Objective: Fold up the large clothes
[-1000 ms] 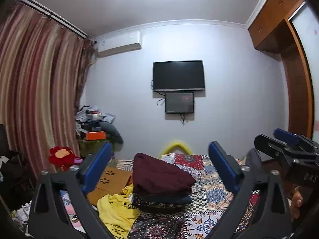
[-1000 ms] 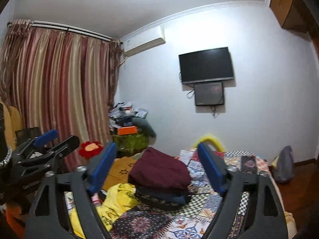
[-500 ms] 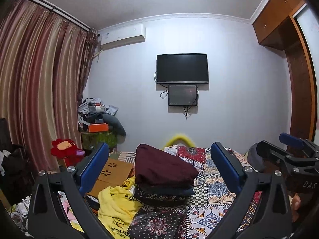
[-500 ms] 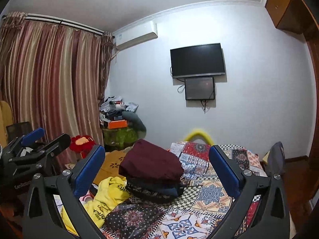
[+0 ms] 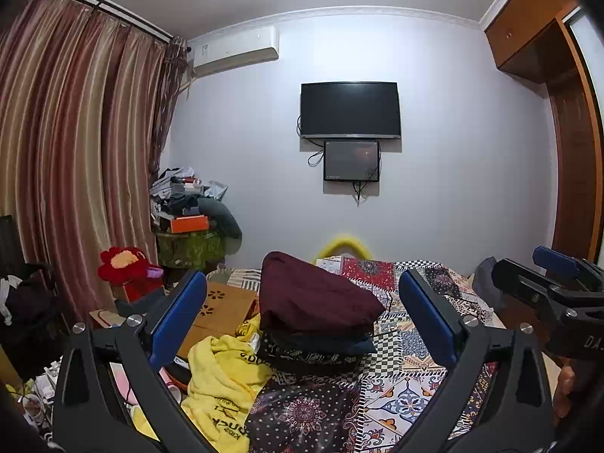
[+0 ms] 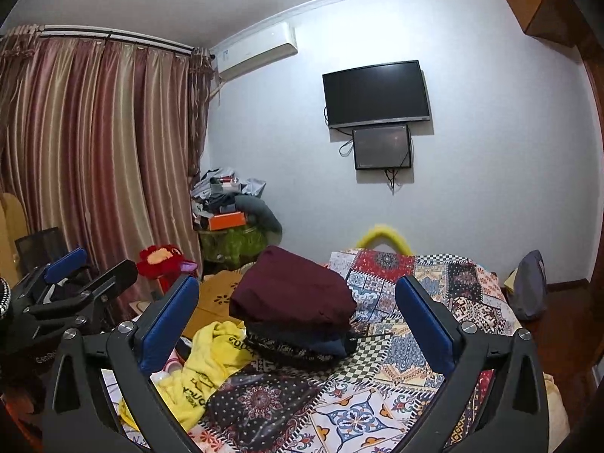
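Observation:
A stack of folded clothes with a maroon garment (image 5: 313,294) on top sits on the patchwork bed cover (image 5: 411,355); it also shows in the right wrist view (image 6: 294,290). A crumpled yellow garment (image 5: 222,381) lies to its lower left, also in the right wrist view (image 6: 207,358). A dark patterned cloth (image 5: 302,411) lies in front, also in the right wrist view (image 6: 260,400). My left gripper (image 5: 302,317) is open and empty, held above the bed. My right gripper (image 6: 298,313) is open and empty beside it.
A cardboard box (image 5: 219,309) lies left of the stack. A red plush toy (image 5: 124,268) and a cluttered table (image 5: 188,226) stand by the curtains (image 5: 75,158). A TV (image 5: 350,109) hangs on the far wall. A wardrobe (image 5: 577,132) is at the right.
Both grippers have tilted and shifted slightly, so the room sits a little differently in the views. Both jaws stay open and empty. The clothes have not moved.

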A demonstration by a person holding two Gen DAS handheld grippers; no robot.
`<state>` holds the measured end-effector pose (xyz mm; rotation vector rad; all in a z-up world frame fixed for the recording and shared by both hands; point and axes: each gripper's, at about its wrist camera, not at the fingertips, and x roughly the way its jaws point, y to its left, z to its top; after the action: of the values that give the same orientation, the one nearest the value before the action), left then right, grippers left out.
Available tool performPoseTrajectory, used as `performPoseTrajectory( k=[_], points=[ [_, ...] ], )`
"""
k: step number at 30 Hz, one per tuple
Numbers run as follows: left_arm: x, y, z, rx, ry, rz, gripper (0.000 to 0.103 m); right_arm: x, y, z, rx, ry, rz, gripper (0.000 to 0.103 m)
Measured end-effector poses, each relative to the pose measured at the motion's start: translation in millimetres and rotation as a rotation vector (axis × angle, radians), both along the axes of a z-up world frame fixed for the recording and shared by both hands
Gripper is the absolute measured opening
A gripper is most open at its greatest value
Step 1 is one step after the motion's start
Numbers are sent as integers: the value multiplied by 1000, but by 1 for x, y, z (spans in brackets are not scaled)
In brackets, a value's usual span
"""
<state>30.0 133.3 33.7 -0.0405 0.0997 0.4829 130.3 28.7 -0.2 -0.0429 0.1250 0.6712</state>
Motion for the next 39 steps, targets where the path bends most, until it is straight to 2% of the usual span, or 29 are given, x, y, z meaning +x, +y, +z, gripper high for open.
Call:
performPoseTrajectory(
  k=[39],
  points=[
    [11, 5, -7, -52, 24, -36, 102, -4, -11, 8, -6, 22, -15, 103]
  ],
)
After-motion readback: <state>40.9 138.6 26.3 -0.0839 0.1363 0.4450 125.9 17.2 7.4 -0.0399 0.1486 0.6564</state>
